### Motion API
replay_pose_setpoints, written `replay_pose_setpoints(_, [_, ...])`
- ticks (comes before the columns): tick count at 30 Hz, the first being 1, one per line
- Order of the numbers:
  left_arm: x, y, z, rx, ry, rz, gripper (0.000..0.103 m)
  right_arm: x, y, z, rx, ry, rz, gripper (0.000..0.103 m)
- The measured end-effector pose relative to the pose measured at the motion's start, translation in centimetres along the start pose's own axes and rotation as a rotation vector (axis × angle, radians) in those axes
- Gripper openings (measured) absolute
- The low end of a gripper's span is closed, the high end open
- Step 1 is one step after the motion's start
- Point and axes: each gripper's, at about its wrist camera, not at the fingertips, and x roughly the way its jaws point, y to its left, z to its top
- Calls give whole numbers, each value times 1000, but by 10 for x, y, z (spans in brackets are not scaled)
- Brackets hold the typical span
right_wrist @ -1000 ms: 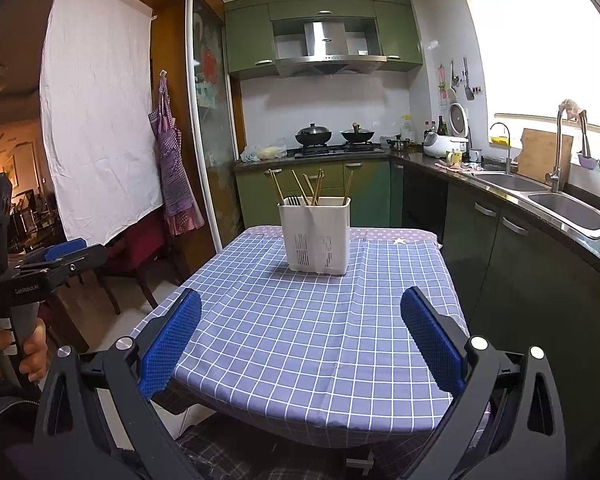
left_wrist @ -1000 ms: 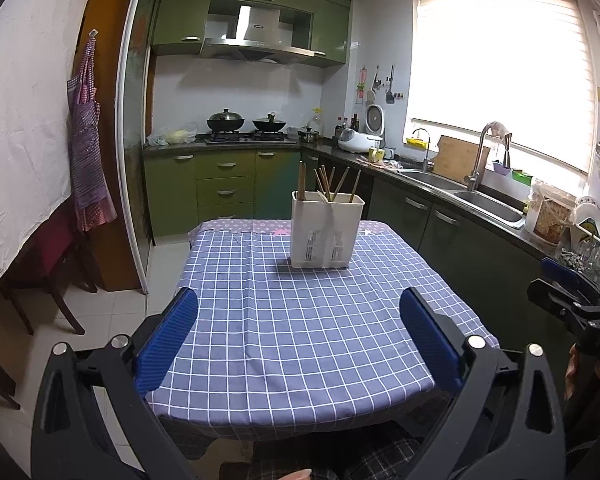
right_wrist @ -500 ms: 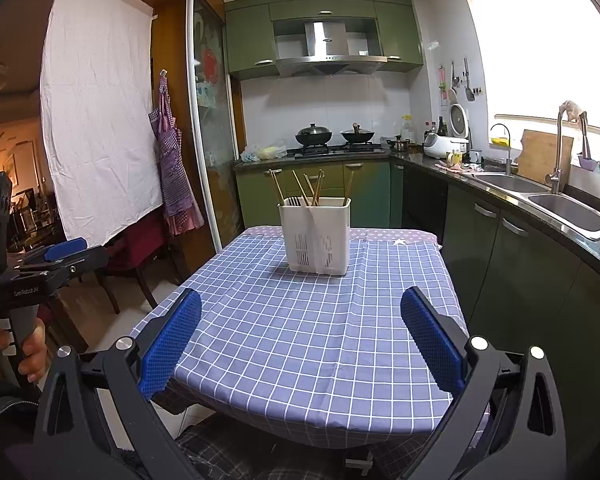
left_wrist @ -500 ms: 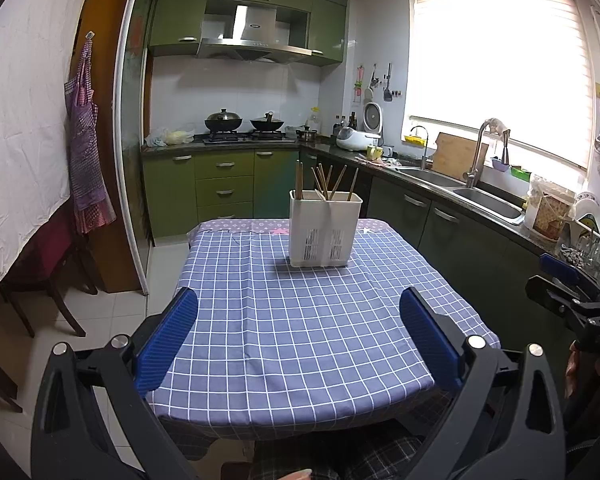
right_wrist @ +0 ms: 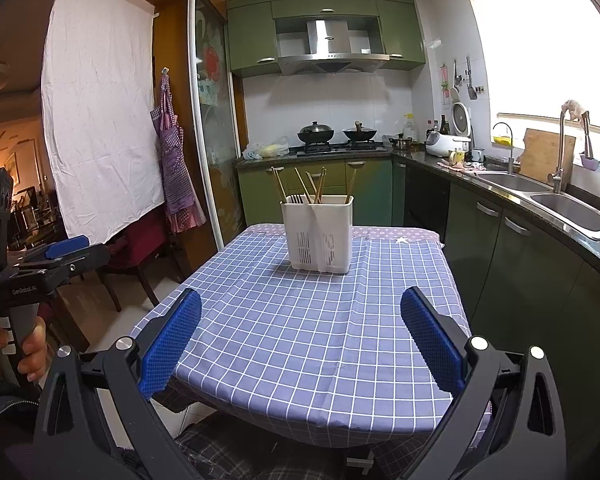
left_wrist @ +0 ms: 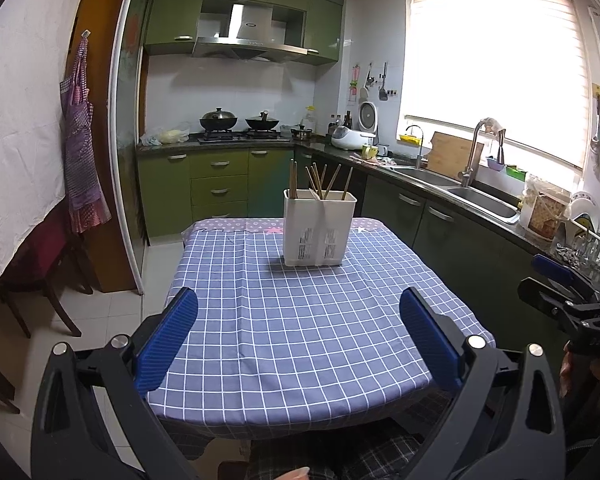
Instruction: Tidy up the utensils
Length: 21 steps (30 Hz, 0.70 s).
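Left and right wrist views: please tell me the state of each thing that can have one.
Left gripper: open, empty.
Right gripper: open, empty.
Holder: upright on the table, toward its far end.
Chopsticks: standing in the holder, leaning.
Tap: no water visible.

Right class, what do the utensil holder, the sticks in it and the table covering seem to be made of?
Utensil holder: likely matte white plastic, with moulded vent slots.
Chopsticks: probably wood or bamboo, thin and brown.
Tablecloth: woven fabric, blue with white checks, creased and draping.
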Motion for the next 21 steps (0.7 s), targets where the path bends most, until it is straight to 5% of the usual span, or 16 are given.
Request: replay_pose_setpoints(21, [2, -4, 2, 22, 13, -20, 96, 7, -1, -3, -5, 9, 8, 98])
